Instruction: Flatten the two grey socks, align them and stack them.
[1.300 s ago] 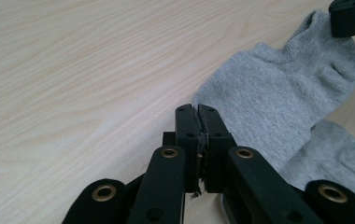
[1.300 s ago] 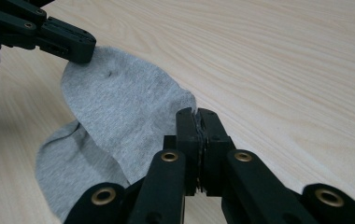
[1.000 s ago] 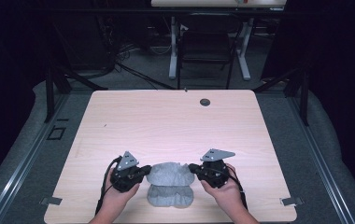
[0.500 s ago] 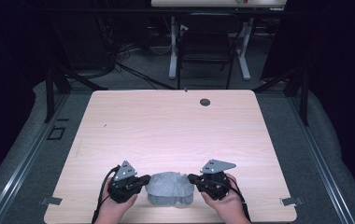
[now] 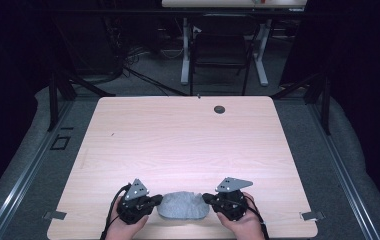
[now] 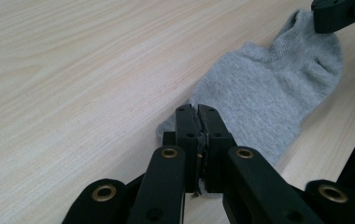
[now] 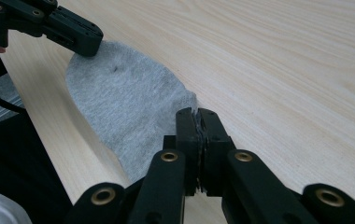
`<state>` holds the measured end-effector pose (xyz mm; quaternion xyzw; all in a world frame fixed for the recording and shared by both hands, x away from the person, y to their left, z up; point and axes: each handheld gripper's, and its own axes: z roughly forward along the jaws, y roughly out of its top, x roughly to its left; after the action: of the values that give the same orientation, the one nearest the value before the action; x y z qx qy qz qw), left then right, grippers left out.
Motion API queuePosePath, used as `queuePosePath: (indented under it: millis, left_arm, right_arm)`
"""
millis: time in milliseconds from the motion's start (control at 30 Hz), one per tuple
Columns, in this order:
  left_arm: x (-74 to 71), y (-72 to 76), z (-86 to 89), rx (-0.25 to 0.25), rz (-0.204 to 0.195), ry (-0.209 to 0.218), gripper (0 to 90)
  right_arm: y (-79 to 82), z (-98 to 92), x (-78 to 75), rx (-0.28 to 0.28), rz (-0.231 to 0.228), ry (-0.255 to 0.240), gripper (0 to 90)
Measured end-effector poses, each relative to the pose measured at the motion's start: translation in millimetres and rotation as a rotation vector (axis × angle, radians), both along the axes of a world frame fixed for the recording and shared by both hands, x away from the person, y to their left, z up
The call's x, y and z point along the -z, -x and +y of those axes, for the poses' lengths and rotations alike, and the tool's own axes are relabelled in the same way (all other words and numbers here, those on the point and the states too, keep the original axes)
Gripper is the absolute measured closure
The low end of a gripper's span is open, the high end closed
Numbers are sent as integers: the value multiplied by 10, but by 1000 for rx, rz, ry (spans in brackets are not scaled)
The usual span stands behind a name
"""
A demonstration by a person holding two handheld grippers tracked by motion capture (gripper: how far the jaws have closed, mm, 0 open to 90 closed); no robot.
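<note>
You have the grey sock [image 5: 183, 205] pinched at both ends — your left gripper [image 5: 154, 202] clamps one edge, your right gripper [image 5: 206, 199] the opposite edge, jaws pressed tight on the fabric; it lies spread flat on the wooden table [image 5: 178, 140] near your edge; the laying-out looks nearly done — what seems left is letting go, or folding it over.

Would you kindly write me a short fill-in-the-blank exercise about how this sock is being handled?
1. The sock is ____ in colour.
2. It lies on a light ____ table.
3. The left gripper and the right gripper are each ____ on one end of it.
Missing words: grey; wooden; shut
</note>
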<state>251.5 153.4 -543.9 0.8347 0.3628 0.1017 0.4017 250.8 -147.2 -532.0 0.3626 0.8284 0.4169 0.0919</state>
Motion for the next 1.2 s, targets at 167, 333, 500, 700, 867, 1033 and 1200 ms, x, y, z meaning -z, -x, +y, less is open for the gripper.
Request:
queuePosePath:
  millis: [167, 333, 500, 700, 867, 1033, 1200]
  left_arm:
    - [67, -11, -16, -10, 13, -2, 882]
    - [120, -25, -23, -9, 24, -16, 882]
    - [182, -47, -34, -9, 28, -30, 881]
    - [242, -65, -39, -12, 35, -38, 880]
    - [240, -69, -19, -12, 30, -40, 877]
    - [218, -55, -11, -18, 27, -20, 868]
    - [180, -52, 5, -26, 15, -6, 828]
  right_arm:
    - [-12, -10, 43, 7, 10, 0, 882]
    - [-46, -2, 114, 10, 23, 12, 882]
    - [-77, -5, 162, 12, 38, 31, 882]
    - [-117, 4, 245, 15, 46, 52, 881]
    - [-135, 34, 320, 15, 66, 65, 879]
    - [-137, 47, 322, 21, 52, 56, 876]
    - [-147, 54, 331, 16, 57, 48, 851]
